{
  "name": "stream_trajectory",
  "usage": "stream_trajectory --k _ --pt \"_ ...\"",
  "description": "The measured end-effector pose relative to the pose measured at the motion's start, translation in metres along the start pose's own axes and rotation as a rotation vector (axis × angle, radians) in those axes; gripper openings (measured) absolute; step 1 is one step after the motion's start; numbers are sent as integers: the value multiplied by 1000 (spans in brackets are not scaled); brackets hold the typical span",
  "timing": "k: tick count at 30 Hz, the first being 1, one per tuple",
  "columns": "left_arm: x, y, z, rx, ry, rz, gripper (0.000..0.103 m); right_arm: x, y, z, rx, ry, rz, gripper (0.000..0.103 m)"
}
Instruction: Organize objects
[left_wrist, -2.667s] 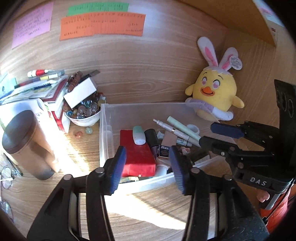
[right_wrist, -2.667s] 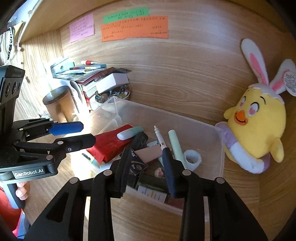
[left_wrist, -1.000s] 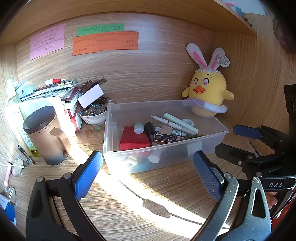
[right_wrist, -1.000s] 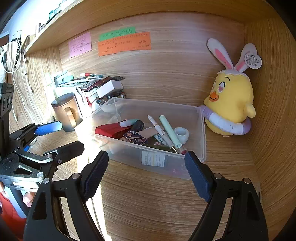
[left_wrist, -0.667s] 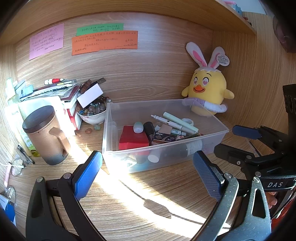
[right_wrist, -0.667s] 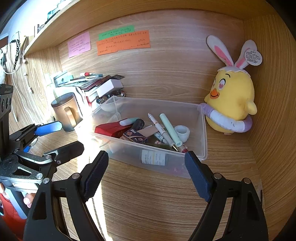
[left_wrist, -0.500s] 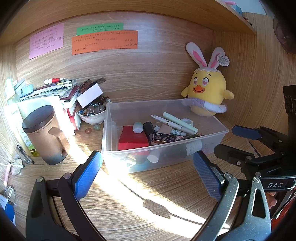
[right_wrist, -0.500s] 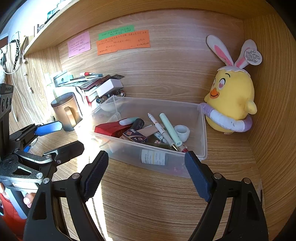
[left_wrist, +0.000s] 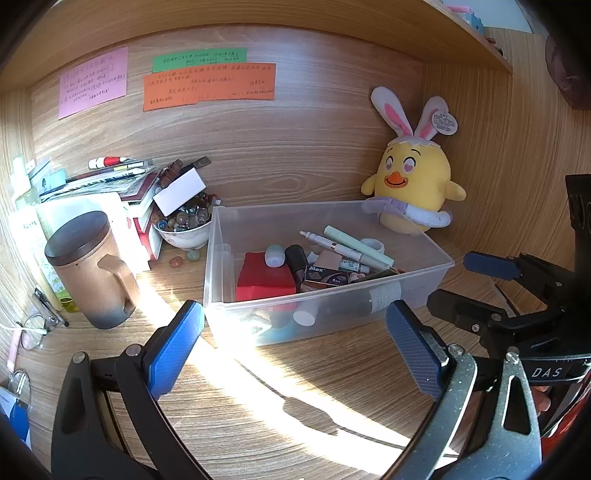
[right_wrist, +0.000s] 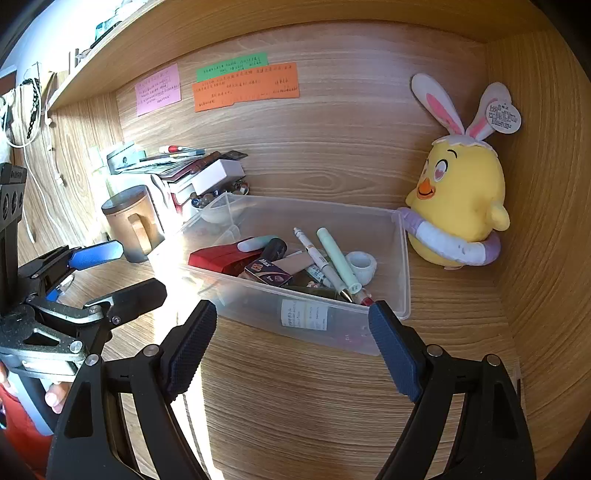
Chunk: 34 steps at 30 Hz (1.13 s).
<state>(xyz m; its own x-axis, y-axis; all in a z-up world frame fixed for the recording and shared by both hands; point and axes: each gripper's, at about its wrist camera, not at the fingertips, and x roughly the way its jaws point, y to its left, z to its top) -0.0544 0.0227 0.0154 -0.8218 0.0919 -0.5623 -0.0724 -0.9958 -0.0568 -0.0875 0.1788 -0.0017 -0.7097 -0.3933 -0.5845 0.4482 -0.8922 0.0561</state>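
While your left gripper (left_wrist: 293, 341) hangs over the sunlit wooden desk (left_wrist: 295, 387) with its blue pads spread wide and nothing between them, your right gripper (right_wrist: 291, 341) is likewise wide apart and empty, both just short of the near wall of the clear plastic bin (left_wrist: 424, 240). Inside the bin lie a red box (left_wrist: 264, 277) at the left, a dark Max staple box (left_wrist: 325, 275) beside it, a pale green pen (left_wrist: 356, 242) and a white pen (left_wrist: 332, 245) crossing the middle, and a white tape roll (right_wrist: 364, 264) toward the far right. Left of the bin stand a bowl of marbles (left_wrist: 184, 227) and a brown lidded mug (left_wrist: 92, 269). Touching the bin's far right corner sits a yellow plush chick (left_wrist: 413, 188) against the back panel.
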Motion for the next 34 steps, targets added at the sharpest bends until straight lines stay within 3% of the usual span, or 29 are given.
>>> stream_trajectory --k 34 --pt "3 -8 -5 20 21 -30 102 1 -8 -3 22 10 -4 82"
